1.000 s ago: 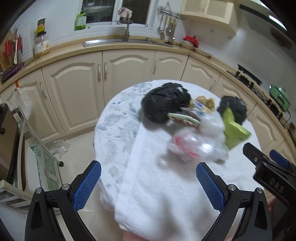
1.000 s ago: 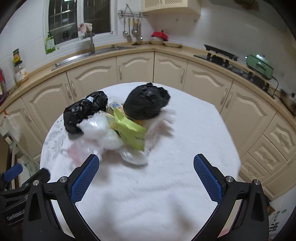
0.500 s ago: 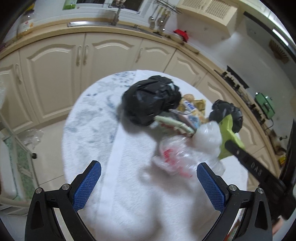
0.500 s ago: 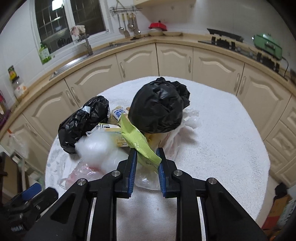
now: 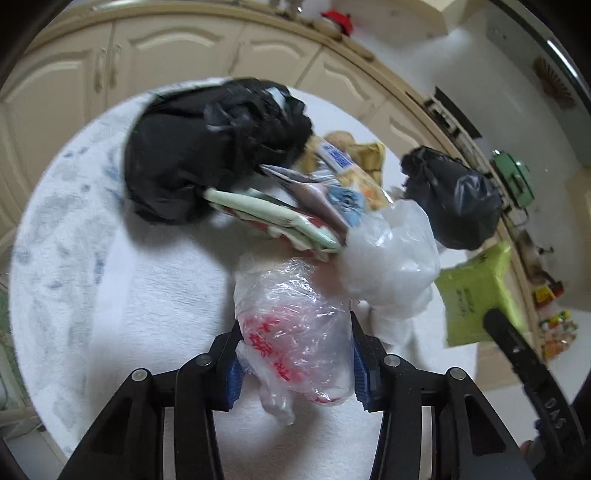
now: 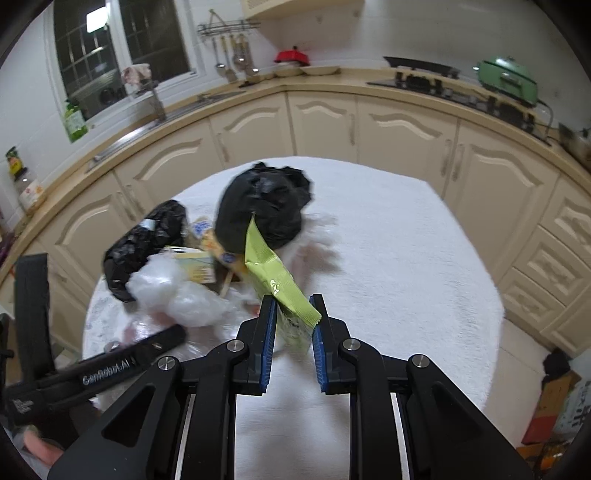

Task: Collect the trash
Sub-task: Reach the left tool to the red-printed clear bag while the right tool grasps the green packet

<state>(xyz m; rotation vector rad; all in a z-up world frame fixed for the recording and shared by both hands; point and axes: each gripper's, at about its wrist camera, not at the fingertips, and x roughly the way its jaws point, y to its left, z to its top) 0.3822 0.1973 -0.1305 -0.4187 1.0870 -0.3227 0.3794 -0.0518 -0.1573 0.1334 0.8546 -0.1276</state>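
The left gripper (image 5: 295,354) is closing its fingers on a clear plastic bag (image 5: 295,332) with red print, at the near edge of the trash pile on the tabletop (image 6: 406,258). It looks light, soft and slippery, so grab the bunched middle. The right gripper (image 6: 291,328) pinches a thin green packet (image 6: 277,280), nearly shut.

Even, soft indoor light fills both fisheye views; a lamp reflects as glare in the dark window (image 6: 96,17). Edges bend and darken into black corners. Motion blur smears the black bag (image 5: 218,147) and the table's (image 5: 74,236) left rim.
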